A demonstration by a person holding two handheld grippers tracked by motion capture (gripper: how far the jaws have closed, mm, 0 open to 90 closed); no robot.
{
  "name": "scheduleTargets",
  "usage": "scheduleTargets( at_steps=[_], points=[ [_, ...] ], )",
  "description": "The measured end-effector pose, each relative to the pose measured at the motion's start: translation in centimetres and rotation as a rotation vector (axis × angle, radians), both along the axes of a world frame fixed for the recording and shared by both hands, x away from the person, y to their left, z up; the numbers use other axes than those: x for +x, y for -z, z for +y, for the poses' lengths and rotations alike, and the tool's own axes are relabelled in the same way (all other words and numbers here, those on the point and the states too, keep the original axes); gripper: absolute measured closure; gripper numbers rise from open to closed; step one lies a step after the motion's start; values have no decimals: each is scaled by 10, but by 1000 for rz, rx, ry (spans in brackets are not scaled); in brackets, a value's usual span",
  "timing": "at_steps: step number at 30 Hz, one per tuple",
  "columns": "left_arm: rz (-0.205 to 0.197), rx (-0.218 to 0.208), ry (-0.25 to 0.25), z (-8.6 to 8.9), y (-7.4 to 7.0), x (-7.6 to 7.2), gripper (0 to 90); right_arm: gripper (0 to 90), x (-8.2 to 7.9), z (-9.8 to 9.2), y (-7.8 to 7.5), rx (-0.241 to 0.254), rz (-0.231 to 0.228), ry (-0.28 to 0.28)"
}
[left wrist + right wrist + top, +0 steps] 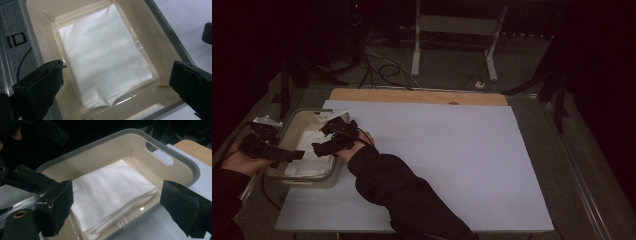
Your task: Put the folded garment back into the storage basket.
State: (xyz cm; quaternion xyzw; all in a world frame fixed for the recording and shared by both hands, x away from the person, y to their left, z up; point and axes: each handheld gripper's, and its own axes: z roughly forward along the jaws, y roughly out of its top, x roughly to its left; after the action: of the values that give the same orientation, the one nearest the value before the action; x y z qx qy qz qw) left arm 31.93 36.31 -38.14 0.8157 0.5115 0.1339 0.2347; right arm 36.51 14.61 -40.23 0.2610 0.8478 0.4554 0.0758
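Left gripper (297, 155) at left rim of beige basket (294, 120), jaws spread wide, empty. Basket at table's left edge, grey rim, handle slot in end wall. Inside: folded white cloth (105, 55) flat on bottom, neat layers, small tag at edge. Right gripper (319, 140) over basket, jaws apart, nothing pinched.

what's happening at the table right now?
A person holds a gripper in each hand over a beige plastic basket at the table's left edge. A folded white cloth lies flat in the basket's bottom. The left gripper and the right gripper both stand open above it, fingers apart with nothing between them. The cloth looks placed, not gripped.
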Motion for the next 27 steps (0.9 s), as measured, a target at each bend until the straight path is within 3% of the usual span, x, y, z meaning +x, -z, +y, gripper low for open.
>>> scheduleTargets(
  at_steps=[5,9,27],
  points=[
    [-30,-7,-1,-3,-2,0,0,117,1,-5,-2,3,-8,-15],
    [-31,8,9,-7,-2,0,0,116,1,-11,-4,2,-17,-17],
    [-79,-36,-4,-30,-11,3,0,104,2,-43,-11,-38,-57,-54]
  ],
)
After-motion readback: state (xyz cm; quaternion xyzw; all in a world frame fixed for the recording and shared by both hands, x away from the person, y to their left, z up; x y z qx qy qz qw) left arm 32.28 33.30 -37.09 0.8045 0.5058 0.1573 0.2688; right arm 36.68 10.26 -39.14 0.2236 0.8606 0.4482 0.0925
